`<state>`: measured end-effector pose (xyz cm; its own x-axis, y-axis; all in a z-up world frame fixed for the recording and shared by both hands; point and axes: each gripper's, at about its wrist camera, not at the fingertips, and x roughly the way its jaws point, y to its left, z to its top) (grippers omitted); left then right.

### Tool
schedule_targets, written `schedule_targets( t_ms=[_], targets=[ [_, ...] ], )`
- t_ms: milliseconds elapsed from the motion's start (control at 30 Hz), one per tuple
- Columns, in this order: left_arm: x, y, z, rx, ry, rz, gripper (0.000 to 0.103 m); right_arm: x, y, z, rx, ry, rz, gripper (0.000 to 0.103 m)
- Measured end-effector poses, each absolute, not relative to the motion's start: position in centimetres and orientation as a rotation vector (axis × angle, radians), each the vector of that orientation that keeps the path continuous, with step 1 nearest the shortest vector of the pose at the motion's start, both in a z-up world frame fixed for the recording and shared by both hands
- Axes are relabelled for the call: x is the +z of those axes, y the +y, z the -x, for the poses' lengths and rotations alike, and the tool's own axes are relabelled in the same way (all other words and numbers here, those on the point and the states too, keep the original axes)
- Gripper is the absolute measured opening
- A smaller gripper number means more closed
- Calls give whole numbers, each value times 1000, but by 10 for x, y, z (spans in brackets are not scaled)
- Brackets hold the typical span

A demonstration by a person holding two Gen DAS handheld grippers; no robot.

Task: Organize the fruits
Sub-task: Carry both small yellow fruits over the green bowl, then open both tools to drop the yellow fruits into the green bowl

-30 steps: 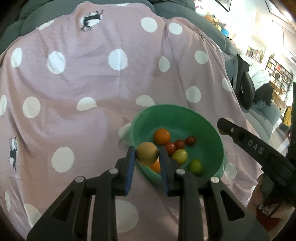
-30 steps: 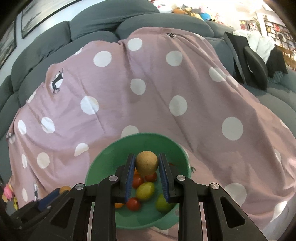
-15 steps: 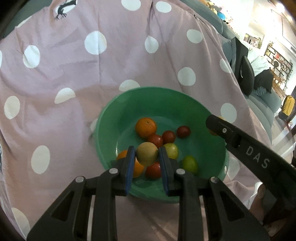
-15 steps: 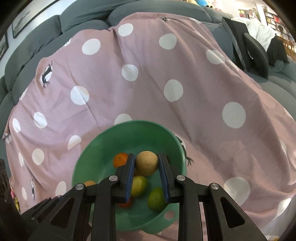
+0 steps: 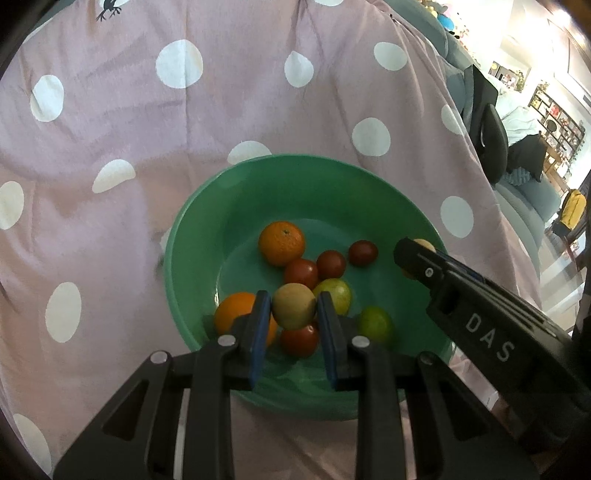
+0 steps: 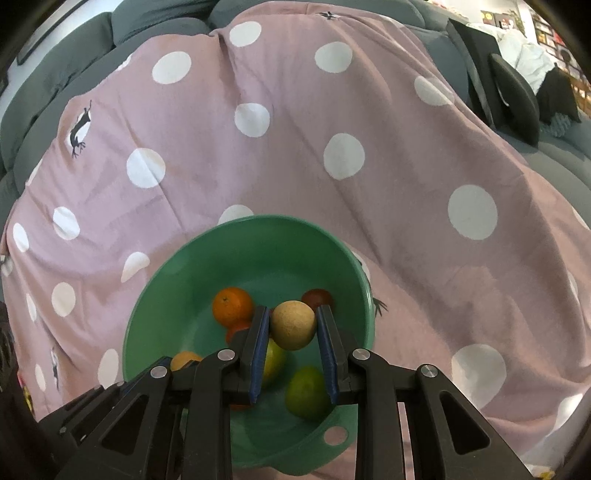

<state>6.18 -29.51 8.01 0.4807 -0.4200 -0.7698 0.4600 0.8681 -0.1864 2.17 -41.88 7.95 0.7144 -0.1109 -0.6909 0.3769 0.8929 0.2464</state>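
A green bowl (image 5: 207, 236) sits on a pink polka-dot blanket. It holds two oranges (image 5: 282, 243), several red tomatoes (image 5: 331, 264) and yellow-green fruits (image 5: 376, 324). My left gripper (image 5: 294, 314) is shut on a tan round fruit (image 5: 294, 305) and holds it above the bowl's near side. My right gripper (image 6: 293, 326) is shut on another tan round fruit (image 6: 293, 324) over the bowl (image 6: 258, 236). The right gripper also shows in the left wrist view (image 5: 417, 254), reaching over the bowl's right rim.
The blanket (image 6: 295, 147) covers a grey sofa (image 6: 155, 18). A dark chair (image 5: 491, 136) and shelves stand at the far right. The blanket slopes off toward the right.
Both grippers moved forward and down over the bowl with their tan fruits still held. The bowl now looks larger and closer in both views.
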Motion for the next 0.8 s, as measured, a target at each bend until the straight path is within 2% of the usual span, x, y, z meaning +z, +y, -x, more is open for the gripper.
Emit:
schedule_targets(
  t_ms=[800],
  targets=[
    [73,-299,-67,-529,929,-72,26,71,-416,-33,-278,776,-366,27]
  ],
)
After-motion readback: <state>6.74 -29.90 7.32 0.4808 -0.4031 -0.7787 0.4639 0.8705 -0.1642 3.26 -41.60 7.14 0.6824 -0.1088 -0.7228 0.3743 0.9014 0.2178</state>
